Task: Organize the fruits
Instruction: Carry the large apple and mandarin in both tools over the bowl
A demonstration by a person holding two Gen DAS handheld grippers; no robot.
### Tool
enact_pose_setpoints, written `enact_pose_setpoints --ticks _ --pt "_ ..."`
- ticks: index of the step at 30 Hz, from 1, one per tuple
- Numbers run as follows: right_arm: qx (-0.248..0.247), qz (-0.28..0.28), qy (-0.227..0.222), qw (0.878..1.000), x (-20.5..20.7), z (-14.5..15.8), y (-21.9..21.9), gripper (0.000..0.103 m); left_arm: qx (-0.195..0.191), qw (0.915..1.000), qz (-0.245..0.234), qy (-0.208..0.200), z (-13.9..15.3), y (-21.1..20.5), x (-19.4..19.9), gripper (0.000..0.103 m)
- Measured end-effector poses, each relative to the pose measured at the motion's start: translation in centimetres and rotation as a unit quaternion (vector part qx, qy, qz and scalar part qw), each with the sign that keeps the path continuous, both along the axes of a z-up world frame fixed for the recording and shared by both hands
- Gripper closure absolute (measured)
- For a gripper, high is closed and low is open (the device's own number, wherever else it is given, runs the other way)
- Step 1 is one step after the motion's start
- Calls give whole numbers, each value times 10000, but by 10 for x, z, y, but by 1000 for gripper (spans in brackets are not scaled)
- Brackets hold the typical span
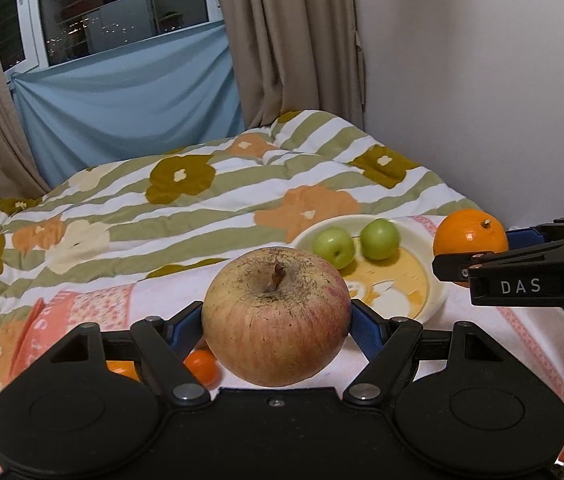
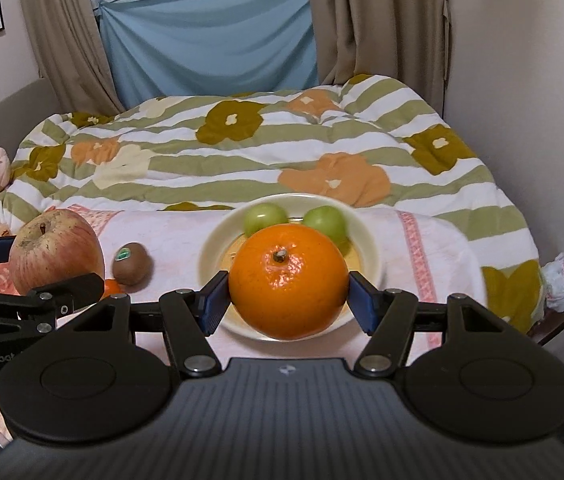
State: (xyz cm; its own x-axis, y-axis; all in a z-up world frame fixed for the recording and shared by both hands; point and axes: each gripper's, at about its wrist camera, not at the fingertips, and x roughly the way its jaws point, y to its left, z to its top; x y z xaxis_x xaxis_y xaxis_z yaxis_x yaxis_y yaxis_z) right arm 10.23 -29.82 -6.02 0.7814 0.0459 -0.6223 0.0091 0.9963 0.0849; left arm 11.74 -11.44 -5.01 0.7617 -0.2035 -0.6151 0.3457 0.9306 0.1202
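Left gripper (image 1: 276,330) is seen clamped on an apple (image 1: 276,318), pinched by the blue pads (image 1: 366,330) on both sides, stem up. Open towel (image 1: 482,344) is left around the plate (image 1: 436,300), which holds two green fruits (image 1: 333,247); a small orange fruit (image 1: 202,366), perhaps a tangerine, is half hidden below.

Right gripper (image 2: 289,298) is shown pinching an orange (image 2: 288,280) above the plate's (image 2: 210,248) near rim. A kiwi (image 2: 132,263) lies on the towel (image 2: 178,236) between apple (image 2: 56,250) and plate, well clear of the bed's right edge.
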Motion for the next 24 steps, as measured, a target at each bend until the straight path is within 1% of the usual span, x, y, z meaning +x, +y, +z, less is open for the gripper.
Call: enact_pose_setpoints --ticks 7,13,17,21,24 --pt "-64 131 45 9999 15 -6 -43 25 -54 9999 49 111 -13 -41 13 23" --pt "-142 359 149 9991 38 -19 -73 26 -32 9997 116 222 -33 -76 30 23" --pt "-170 504 213 9984 53 -28 -84 25 40 9994 118 330 -48 -96 41 23" --pt "-136 632 293 9975 66 -37 -93 25 123 9980 92 619 -67 -111 54 23" --pt "-84 674 334 9971 72 -41 -96 26 237 9973 69 691 -75 -120 59 23"
